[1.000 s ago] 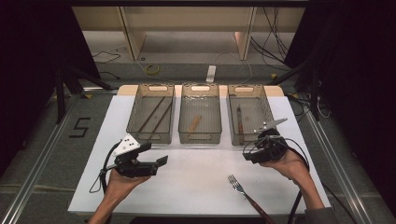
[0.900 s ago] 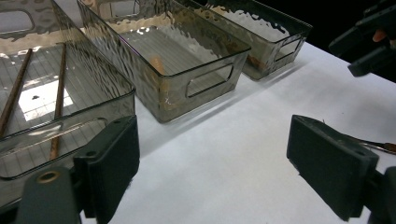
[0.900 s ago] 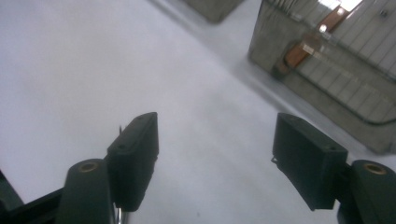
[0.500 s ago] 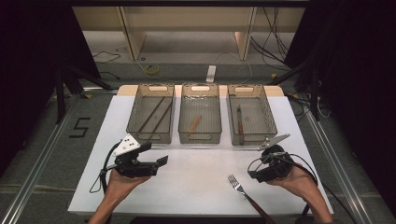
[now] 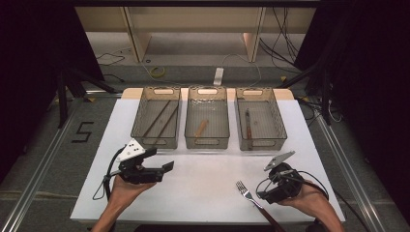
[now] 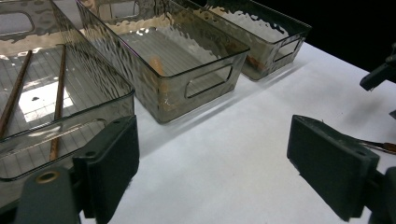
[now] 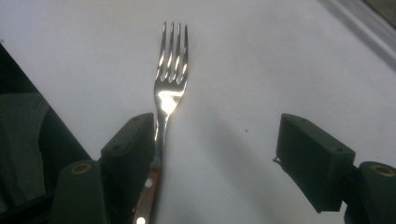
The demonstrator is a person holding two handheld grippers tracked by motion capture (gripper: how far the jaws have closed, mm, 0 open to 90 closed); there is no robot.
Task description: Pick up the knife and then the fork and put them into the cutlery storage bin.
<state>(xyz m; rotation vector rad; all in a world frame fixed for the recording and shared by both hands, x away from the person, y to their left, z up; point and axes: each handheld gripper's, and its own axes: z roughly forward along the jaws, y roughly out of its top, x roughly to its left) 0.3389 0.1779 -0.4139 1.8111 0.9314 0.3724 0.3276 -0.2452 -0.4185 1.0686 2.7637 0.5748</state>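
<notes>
A steel fork (image 5: 252, 201) with a riveted wooden handle lies on the white table sheet (image 5: 203, 188) near the front right, tines pointing away. My right gripper (image 5: 262, 195) hovers low over it, open. In the right gripper view the fork (image 7: 170, 88) has its neck against the inner face of the left jaw, while the other jaw stands well clear; my right gripper (image 7: 219, 154) holds nothing. My left gripper (image 5: 162, 159) is open and empty at the front left, in front of the left bin. The left gripper view has my left gripper (image 6: 212, 172) aimed across bare sheet.
Three clear bins stand in a row at the back: the left bin (image 5: 157, 142) holds two brown sticks (image 5: 162, 118), the middle bin (image 5: 208, 142) a wooden piece (image 5: 200, 128), the right bin (image 5: 261, 143) a dark-handled utensil (image 5: 247, 125). The sheet's front edge is close to both hands.
My right hand has moved from just in front of the right bin toward the front edge and down over the fork. The left hand has stayed put.
</notes>
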